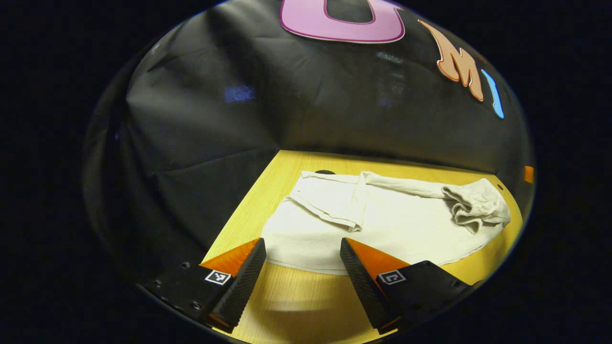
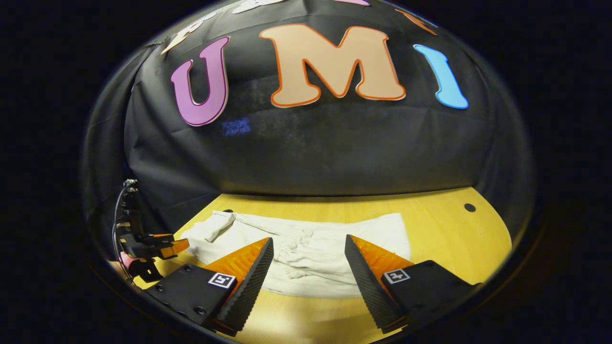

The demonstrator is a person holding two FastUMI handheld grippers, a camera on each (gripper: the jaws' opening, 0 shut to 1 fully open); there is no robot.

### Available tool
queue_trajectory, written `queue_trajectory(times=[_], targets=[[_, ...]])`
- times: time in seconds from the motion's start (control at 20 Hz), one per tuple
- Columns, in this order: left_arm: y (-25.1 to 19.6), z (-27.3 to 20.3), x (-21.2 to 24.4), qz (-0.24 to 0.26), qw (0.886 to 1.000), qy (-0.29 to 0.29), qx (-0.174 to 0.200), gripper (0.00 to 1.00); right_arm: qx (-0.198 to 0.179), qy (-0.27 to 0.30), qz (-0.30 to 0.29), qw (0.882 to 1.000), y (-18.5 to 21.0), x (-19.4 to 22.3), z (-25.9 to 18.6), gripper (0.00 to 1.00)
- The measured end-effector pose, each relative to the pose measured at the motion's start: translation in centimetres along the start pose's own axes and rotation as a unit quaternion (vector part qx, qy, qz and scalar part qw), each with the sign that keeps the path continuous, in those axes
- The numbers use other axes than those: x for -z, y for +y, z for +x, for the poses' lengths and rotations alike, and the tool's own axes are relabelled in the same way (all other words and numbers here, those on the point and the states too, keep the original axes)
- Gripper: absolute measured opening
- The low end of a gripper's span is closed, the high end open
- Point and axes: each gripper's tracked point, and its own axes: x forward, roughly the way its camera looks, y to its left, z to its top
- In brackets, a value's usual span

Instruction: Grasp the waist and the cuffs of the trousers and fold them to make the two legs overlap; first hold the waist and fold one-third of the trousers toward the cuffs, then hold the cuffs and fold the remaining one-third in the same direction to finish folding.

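Pale cream, soft-looking cloth trousers (image 1: 382, 224) lie spread out flat on the yellow wood-grain bench (image 1: 296, 296), just ahead of the left gripper (image 1: 303, 251), whose ridged, wedge-shaped fingers (image 1: 248, 277) are spread wide and hold nothing. Beyond and to the right of those fingers one end of the fabric is bunched into a crumpled lump (image 1: 478, 205); beyond and to the left a flap is folded over with a crisp edge. In the right gripper view, the right gripper (image 2: 309, 251) hovers with fingers (image 2: 368, 282) likewise parted and empty, the gathered, wrinkled cloth of the trousers (image 2: 311, 253) showing between the tips. Far left of them, the left gripper (image 2: 179, 244) sits at the bench (image 2: 444, 229) edge. A small dark round hole (image 2: 469, 207) marks the bench beyond the right finger.
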Motion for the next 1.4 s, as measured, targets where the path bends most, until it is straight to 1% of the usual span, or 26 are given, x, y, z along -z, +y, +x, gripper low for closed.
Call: queue_trajectory(times=[0.05,0.1,0.2,0.4,0.45,0.55,0.6,0.65,0.75,0.8,0.85,0.9,1.0,1.05,1.15,1.25,1.4], targets=[[-0.1,0.1,0.2,-0.003,1.0,0.007,0.004,0.95,0.007,-0.003,0.005,1.0,-0.7,-0.1,-1.1,0.92],[-0.2,0.0,0.2,-0.006,1.0,0.012,0.01,0.95,0.011,-0.003,0.012,1.0,-1.2,-0.2,-2.0,0.96],[0.4,0.5,0.7,-0.001,1.0,0.022,0.012,0.95,0.018,-0.005,0.018,1.0,-2.2,-0.6,-3.6,0.96],[0.6,1.0,2.3,0.02,0.998,0.063,0.005,0.95,0.026,-0.017,0.023,0.999,-3.3,-1.9,-5.6,0.96],[0.7,1.0,2.5,0.024,0.997,0.066,0.007,0.97,0.027,-0.02,0.03,0.999,-3.6,-2.3,-6.1,0.96],[0.3,1.1,2.1,0.028,0.997,0.064,0.015,0.95,0.028,-0.03,0.046,0.998,-4.0,-3.2,-6.7,0.96],[0.2,1.0,2.4,0.034,0.997,0.073,0.017,0.9,0.028,-0.036,0.053,0.998,-4.2,-3.6,-6.9,0.96],[-0.1,1.1,2.3,0.033,0.997,0.071,0.023,0.88,0.03,-0.04,0.059,0.997,-4.4,-3.9,-7.1,0.96],[-1.0,1.1,2.4,0.032,0.996,0.076,0.028,0.7,0.033,-0.047,0.064,0.996,-4.8,-4.6,-7.6,0.96],[-1.6,1.1,2.3,0.031,0.996,0.076,0.033,0.52,0.034,-0.05,0.064,0.996,-4.8,-4.8,-7.8,0.96],[-2.2,1.3,2.2,0.028,0.996,0.073,0.036,0.41,0.035,-0.052,0.063,0.996,-4.9,-5.1,-8.1,0.96],[-2.5,1.5,2.1,0.025,0.997,0.07,0.037,0.19,0.038,-0.053,0.058,0.996,-5.0,-5.1,-8.1,0.96],[-2.7,1.6,1.7,0.01,0.998,0.061,0.032,0.02,0.044,-0.05,0.048,0.997,-5.4,-5.1,-8.3,0.96],[-2.8,1.6,1.6,0.003,0.998,0.058,0.032,0.0,0.047,-0.049,0.044,0.997,-5.6,-5.0,-8.4,0.96],[-3.0,1.5,1.6,-0.003,0.998,0.057,0.034,0.0,0.055,-0.045,0.031,0.997,-6.5,-4.8,-8.7,0.96],[-3.3,1.3,1.3,-0.005,0.998,0.057,0.036,0.0,0.064,-0.042,0.019,0.997,-7.7,-4.3,-10.2,0.96],[-5.3,0.5,-0.6,-0.02,0.997,0.039,0.056,0.0,0.068,-0.035,0.02,0.997,-8.7,-3.9,-10.4,0.96]])
